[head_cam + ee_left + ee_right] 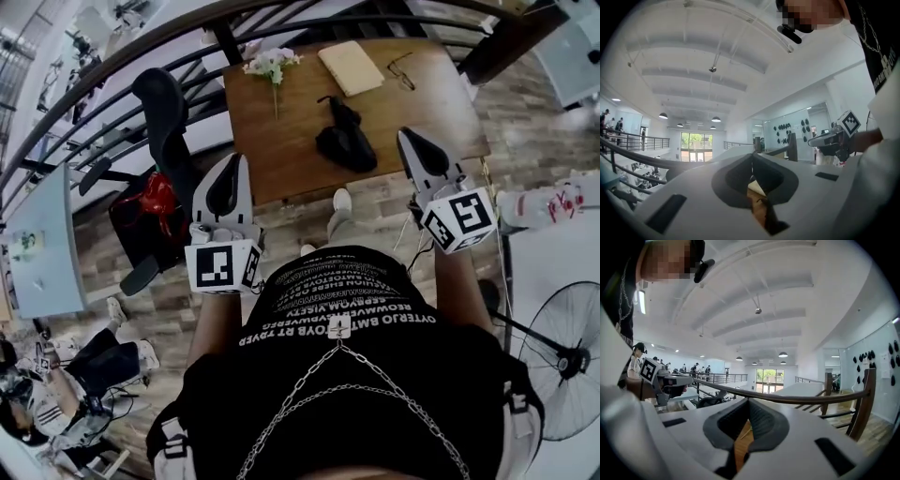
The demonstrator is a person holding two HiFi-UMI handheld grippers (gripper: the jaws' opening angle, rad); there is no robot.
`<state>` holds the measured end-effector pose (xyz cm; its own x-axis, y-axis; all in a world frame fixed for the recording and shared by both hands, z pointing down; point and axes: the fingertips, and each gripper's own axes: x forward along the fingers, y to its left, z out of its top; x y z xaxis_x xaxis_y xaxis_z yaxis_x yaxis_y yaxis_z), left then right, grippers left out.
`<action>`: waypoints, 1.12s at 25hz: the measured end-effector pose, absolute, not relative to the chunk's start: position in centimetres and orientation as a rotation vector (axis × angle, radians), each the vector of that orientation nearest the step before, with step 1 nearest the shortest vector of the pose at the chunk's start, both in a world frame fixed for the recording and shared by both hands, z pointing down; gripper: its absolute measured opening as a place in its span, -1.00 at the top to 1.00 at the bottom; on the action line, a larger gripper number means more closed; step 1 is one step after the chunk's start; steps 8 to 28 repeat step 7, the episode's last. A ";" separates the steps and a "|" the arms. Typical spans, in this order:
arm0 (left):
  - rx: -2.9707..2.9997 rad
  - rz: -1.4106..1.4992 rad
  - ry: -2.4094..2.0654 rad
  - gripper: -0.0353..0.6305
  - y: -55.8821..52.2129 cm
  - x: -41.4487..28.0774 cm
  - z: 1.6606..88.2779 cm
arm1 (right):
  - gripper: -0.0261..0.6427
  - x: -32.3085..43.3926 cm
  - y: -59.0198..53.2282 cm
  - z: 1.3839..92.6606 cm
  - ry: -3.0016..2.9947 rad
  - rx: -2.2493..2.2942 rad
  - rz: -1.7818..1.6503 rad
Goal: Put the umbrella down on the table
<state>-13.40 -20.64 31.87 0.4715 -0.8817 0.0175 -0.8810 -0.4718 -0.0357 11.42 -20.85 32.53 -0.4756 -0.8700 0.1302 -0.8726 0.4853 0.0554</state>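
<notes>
Find the black umbrella [345, 136] lying folded on the wooden desk [281, 159], upper centre of the head view, well apart from both claws. Read left claw [752, 155] as closed with nothing between its jaws, held at the desk's lower left edge; read right claw [747, 401] likewise closed and empty, at the desk's lower right corner. Note flowers [272, 66], tan notebook [350, 67] and glasses [401, 70] above the umbrella, along the desk's top edge.
</notes>
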 end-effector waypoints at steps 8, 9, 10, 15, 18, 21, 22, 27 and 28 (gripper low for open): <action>-2.680 -0.056 1.585 0.81 -21.5 -12.3 32.2 | 0.87 10.3 -20.9 33.0 -2.566 1.462 0.015; -2.680 -0.056 1.585 0.81 -21.5 -12.3 32.2 | 0.87 10.3 -20.9 33.0 -2.566 1.462 0.015; -2.680 -0.056 1.585 0.81 -21.5 -12.3 32.2 | 0.87 10.3 -20.9 33.0 -2.566 1.462 0.015; -2.680 -0.056 1.585 0.81 -21.5 -12.3 32.2 | 0.87 10.3 -20.9 33.0 -2.566 1.462 0.015; -2.680 -0.056 1.585 0.81 -21.5 -12.3 32.2 | 0.87 10.3 -20.9 33.0 -2.566 1.462 0.015; -2.680 -0.056 1.585 0.81 -21.5 -12.3 32.2 | 0.87 10.3 -20.9 33.0 -2.566 1.462 0.015; -2.680 -0.056 1.585 0.81 -21.5 -12.3 32.2 | 0.87 10.3 -20.9 33.0 -2.566 1.462 0.015; -2.680 -0.056 1.585 0.81 -21.5 -12.3 32.2 | 0.87 10.3 -20.9 33.0 -2.566 1.462 0.015; -2.680 -0.056 1.585 0.81 -21.5 -12.3 32.2 | 0.87 10.3 -20.9 33.0 -2.566 1.462 0.015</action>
